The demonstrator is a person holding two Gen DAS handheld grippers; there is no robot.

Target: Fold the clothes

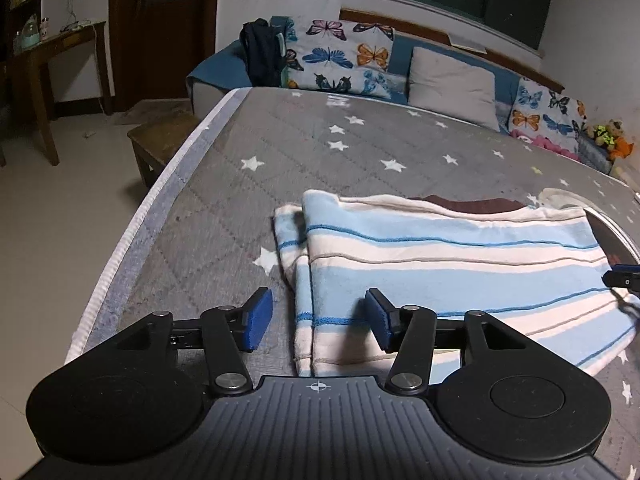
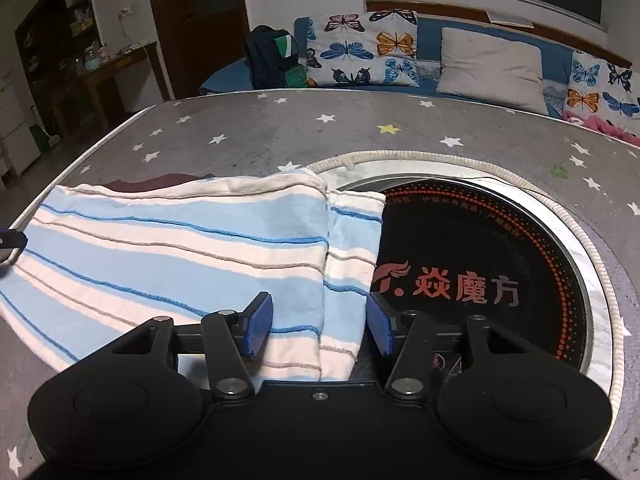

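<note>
both hand-held grippers, the left hand-held gripper (image 1: pixel 318 318) and the right hand-held gripper (image 2: pixel 320 320), stand with jaws apart, pressing nothing, one at each end of the folded striped garment (image 1: pixel 440 252) (likely just let go). it lies flat near the tabletop's (image 1: pixel 224 168) left edge, blue-and-cream stripes, its right end overlapping the inset cooker (image 2: pixel 480 240).

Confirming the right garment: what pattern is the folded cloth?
Light blue and cream stripes with thin darker lines, on the folded cloth; clearest in right wrist view.
</note>
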